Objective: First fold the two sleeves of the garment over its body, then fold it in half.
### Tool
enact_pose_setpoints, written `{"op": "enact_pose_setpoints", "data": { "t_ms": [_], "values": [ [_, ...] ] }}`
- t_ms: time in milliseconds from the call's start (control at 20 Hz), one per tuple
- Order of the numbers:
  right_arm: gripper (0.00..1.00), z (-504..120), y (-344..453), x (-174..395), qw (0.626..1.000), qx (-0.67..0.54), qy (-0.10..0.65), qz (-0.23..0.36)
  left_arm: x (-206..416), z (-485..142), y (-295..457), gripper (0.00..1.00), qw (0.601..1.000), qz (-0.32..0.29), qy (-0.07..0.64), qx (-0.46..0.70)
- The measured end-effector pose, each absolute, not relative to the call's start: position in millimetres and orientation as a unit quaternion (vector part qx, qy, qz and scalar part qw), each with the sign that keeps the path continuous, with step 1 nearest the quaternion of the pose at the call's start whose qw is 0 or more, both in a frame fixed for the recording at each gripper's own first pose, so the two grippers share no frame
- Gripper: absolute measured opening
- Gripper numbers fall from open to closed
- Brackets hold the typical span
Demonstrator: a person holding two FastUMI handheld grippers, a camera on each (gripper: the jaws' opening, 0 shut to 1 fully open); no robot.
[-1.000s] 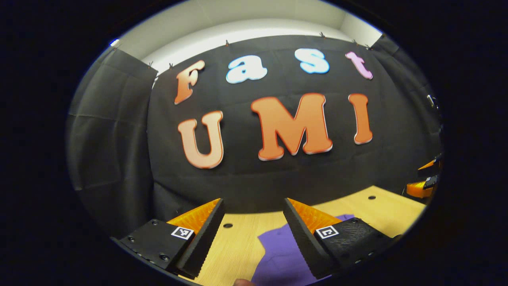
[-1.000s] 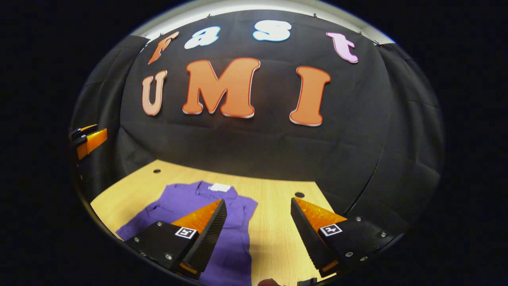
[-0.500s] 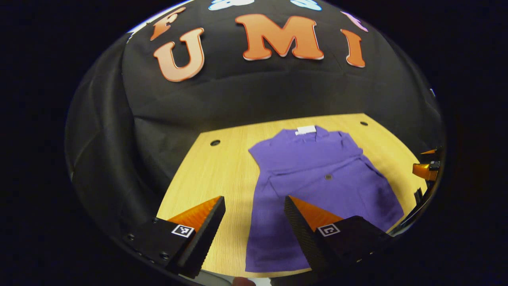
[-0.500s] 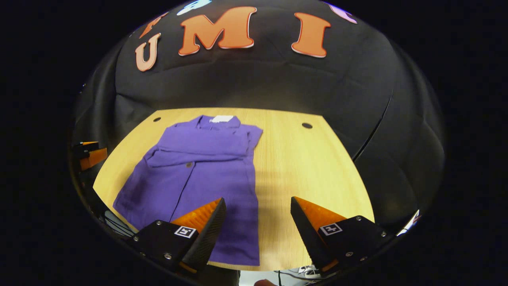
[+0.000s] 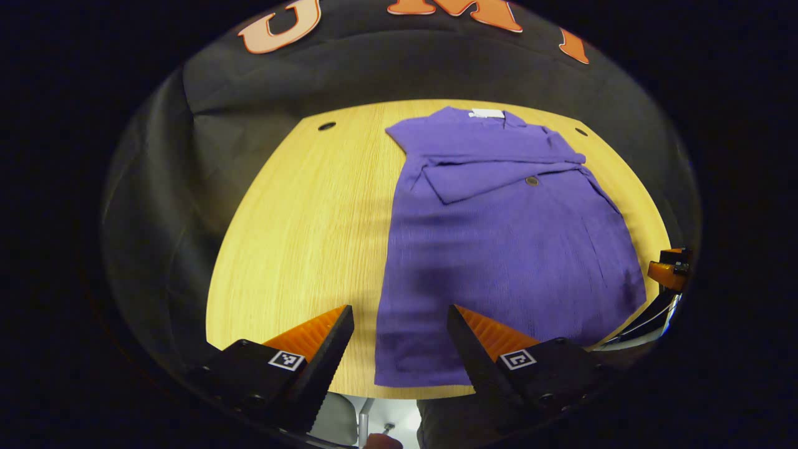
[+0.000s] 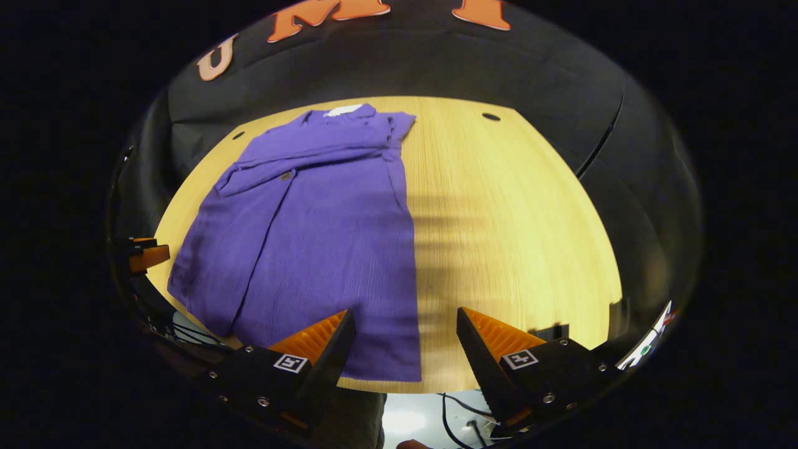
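a: where was the purple garment (image 5: 499, 249)?
b: flat on the worktop (image 5: 299, 237), both sleeves folded across its body.
a: the claws?
b: left claw (image 5: 399, 349) and right claw (image 6: 405, 349) hung spread above its near hem, gripping nothing.

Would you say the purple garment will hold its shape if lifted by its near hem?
Probably not: the purple garment lies flat with soft creases, so it looks thin and floppy. Its folded sleeves may slide open. It likely drags easily across the smooth wooden table.
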State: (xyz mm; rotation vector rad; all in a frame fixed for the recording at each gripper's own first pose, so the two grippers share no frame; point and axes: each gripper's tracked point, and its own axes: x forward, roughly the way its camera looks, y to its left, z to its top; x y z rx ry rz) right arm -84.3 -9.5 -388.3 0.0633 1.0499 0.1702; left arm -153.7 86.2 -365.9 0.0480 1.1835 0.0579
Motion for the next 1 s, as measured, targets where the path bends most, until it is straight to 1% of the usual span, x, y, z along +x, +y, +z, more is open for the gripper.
{"op": "enact_pose_setpoints", "data": {
  "t_ms": [100, 500, 700, 750, 800, 900, 950, 1000],
  "values": [
    [0.97, -398.7, -5.1, -97.7, 0.843, 0.034, 0.529, 0.092, -167.9, -377.5, 83.7, 0.98, 0.809, 0.026, 0.588, 0.0],
    [0.97, -420.9, 1.3, -115.4, 0.811, 0.044, 0.576, 0.093, -204.9, -403.7, 88.6, 0.99, 0.748, 0.014, 0.663, -0.014],
    [0.96, -423.6, 1.7, -117.9, 0.805, 0.03, 0.585, 0.093, -214.4, -417.5, 95.1, 0.99, 0.728, 0.024, 0.684, -0.034],
    [0.96, -424.1, 2.2, -118.8, 0.802, 0.028, 0.589, 0.093, -209.1, -415.3, 95.6, 0.99, 0.732, 0.02, 0.68, -0.033],
    [0.96, -424.8, 1.3, -118.9, 0.799, 0.024, 0.593, 0.093, -207.2, -416.5, 96.3, 0.99, 0.727, 0.016, 0.686, -0.029],
    [0.9, -426.6, 2.9, -120.0, 0.794, 0.016, 0.6, 0.095, -199.9, -416.7, 94.3, 0.99, 0.718, 0.012, 0.695, -0.025],
    [0.7, -427.5, 1.9, -121.1, 0.792, 0.007, 0.603, 0.094, -196.3, -417.6, 90.9, 0.98, 0.712, 0.012, 0.701, -0.027],
    [0.81, -426.6, 4.7, -121.9, 0.79, 0.004, 0.605, 0.099, -191.9, -418.2, 86.4, 0.81, 0.706, 0.009, 0.708, -0.029]
  ]
}}
